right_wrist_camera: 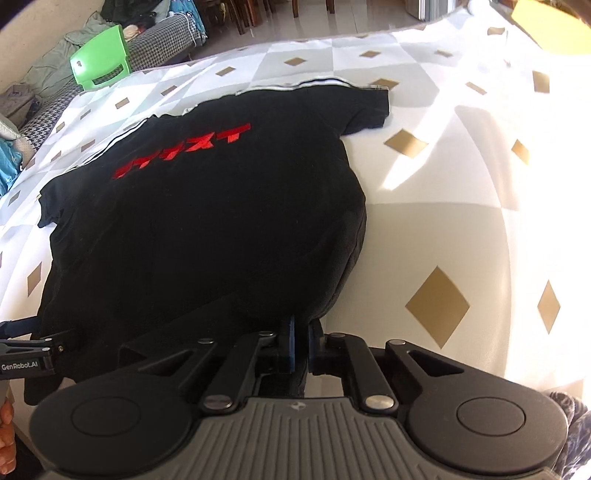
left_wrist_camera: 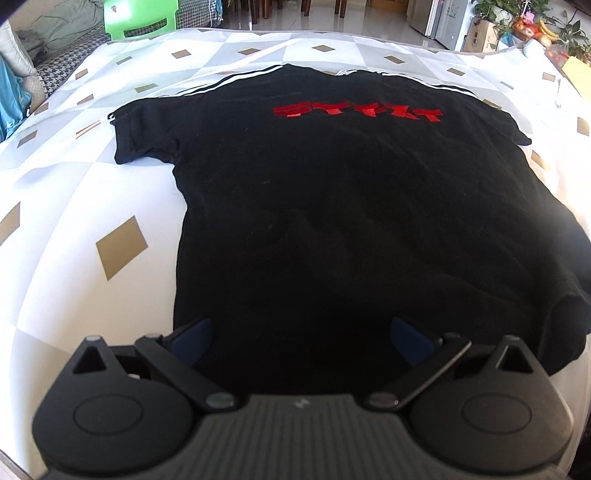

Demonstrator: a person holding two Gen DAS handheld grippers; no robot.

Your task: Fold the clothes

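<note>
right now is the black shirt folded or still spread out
Mostly spread: the black t-shirt lies flat on the bed cover, both sleeves out; only its near right hem corner is bunched.

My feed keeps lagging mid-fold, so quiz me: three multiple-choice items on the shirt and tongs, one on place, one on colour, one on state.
1. Where does the black shirt lie?
A. flat on the checked quilt
B. over the green chair
C. on the floor

2. What colour is the lettering on the shirt?
A. white
B. red
C. yellow

3. How do the right tongs stand?
A. wide open above the quilt
B. shut on the shirt's near hem
C. shut on a sleeve

Answers:
1. A, since the shirt is spread out with quilt showing on both sides of it.
2. B, since the print across the chest is bright red in both views.
3. B, since the blue pads meet with black cloth pinched between them, while the left tongs are spread open over the hem.
</note>
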